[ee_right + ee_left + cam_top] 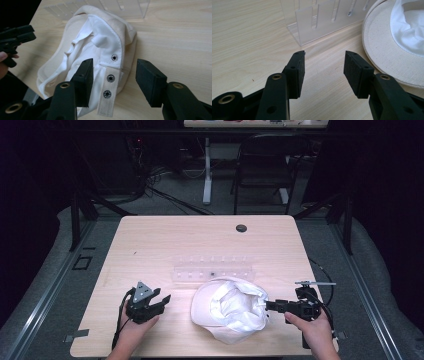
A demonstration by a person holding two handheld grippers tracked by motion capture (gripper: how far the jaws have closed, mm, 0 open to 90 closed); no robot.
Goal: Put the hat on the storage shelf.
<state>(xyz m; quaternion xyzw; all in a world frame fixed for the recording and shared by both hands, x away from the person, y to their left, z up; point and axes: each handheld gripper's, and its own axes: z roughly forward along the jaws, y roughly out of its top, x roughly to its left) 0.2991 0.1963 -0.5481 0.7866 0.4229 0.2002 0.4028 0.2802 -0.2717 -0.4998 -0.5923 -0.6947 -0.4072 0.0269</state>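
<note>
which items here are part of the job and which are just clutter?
In the job:
- cream cap, lying upside down, white lining up
- its snap strap, between the right gripper fingers, not pinched
- left gripper, open over bare table

Lying about:
- clear acrylic rack behind the cap
- folding chair beyond the table

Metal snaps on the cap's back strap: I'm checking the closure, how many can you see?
3, in a row along the strap of the cap: top, middle, bottom. Others may be hidden by fabric.

Cap (231, 312) lay on table (160, 240) between left gripper (161, 300) and right gripper (266, 306); rack (214, 270) just behind cap.
</note>
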